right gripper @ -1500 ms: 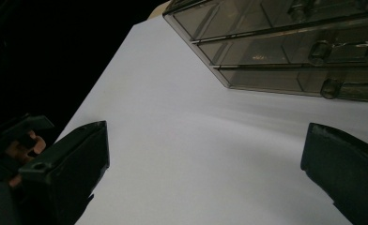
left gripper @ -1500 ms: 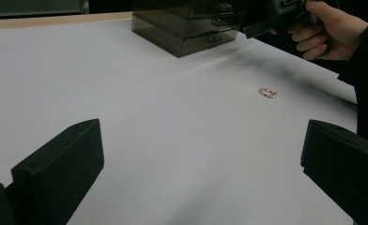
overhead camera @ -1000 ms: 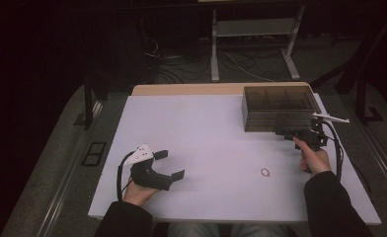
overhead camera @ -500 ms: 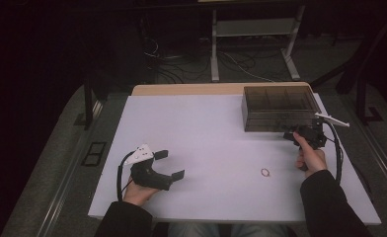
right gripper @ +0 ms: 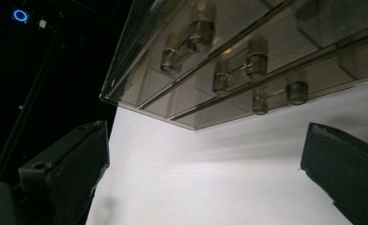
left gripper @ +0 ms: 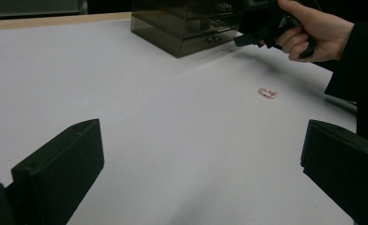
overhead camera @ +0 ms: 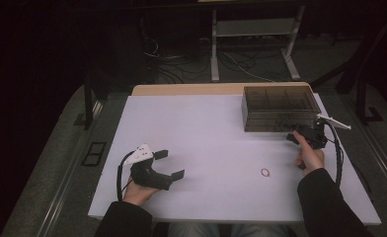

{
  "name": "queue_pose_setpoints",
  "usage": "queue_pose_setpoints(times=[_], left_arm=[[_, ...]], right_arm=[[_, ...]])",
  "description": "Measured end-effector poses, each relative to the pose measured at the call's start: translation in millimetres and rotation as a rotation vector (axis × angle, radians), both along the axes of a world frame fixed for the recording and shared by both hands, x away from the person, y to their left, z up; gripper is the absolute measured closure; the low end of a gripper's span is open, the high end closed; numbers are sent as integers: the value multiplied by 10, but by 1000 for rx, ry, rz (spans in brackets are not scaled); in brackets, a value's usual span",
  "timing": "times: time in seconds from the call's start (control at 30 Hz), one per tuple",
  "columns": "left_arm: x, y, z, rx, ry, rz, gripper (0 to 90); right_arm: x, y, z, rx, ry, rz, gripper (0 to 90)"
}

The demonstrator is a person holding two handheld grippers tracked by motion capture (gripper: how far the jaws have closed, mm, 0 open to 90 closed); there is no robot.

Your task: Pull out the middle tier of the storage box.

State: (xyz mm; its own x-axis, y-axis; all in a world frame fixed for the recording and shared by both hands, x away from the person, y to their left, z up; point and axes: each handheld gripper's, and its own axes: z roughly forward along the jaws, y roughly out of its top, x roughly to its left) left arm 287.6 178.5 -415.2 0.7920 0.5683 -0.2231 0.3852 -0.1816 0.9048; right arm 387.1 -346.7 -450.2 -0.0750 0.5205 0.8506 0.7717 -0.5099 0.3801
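A smoky transparent drawer box (overhead camera: pixel 278 109) stands at the table's far right; its front with small knobs (right gripper: pixel 255 61) looms close in the right gripper view. My right gripper (overhead camera: pixel 300 135) is held just in front of the box's lower right corner, jaws wide apart and empty (right gripper: pixel 205 183). A small pink ring (overhead camera: pixel 265 173) lies on the white table between the hands, also seen as a ring (left gripper: pixel 267 93) in the left gripper view. My left gripper (overhead camera: pixel 170 164) rests near the front left, open, nothing between its jaws (left gripper: pixel 201 168).
The white tabletop (overhead camera: pixel 206 133) has a wooden strip along its far edge (overhead camera: pixel 191 89). Beyond the table are a metal stand (overhead camera: pixel 253 29) and cables on a dark floor. The right gripper's cable (overhead camera: pixel 337 153) loops beside the right hand.
The right gripper has shifted slightly toward the drawer box's front. The left gripper and the ring have stayed put.
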Motion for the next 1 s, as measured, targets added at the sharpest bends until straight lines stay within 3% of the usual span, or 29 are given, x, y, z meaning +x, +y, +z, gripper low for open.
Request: queue_pose_setpoints(times=[0.1, 0.17, 0.2, 0.3, 0.37, 0.53, 1.0], left_arm=[[3, -2, -3, 4, 1, -2, 0], [-3, -10, -2, 2, 1, -2, 0], [-4, -10, 0, 4, 0, -4, 0], [0, -10, -3, 3, 3, -4, 0], [0, -9, -3, 1, 2, -4, 0], [2, -10, -4, 5, 2, -6, 0], [4, -13, -5, 5, 2, -9, 0]], right_arm=[[10, -13, -16, -11, -8, -3, 9], [4, -30, -15, -7, 8, -6, 59], [3, -42, -23, -10, -15, -7, 150], [-3, -69, -3, 0, -39, -23, 160], [-3, -83, -4, 7, -16, -27, 161], [10, -99, -23, 2, -11, -35, 164], [26, -96, -50, -35, 14, -44, 361]])
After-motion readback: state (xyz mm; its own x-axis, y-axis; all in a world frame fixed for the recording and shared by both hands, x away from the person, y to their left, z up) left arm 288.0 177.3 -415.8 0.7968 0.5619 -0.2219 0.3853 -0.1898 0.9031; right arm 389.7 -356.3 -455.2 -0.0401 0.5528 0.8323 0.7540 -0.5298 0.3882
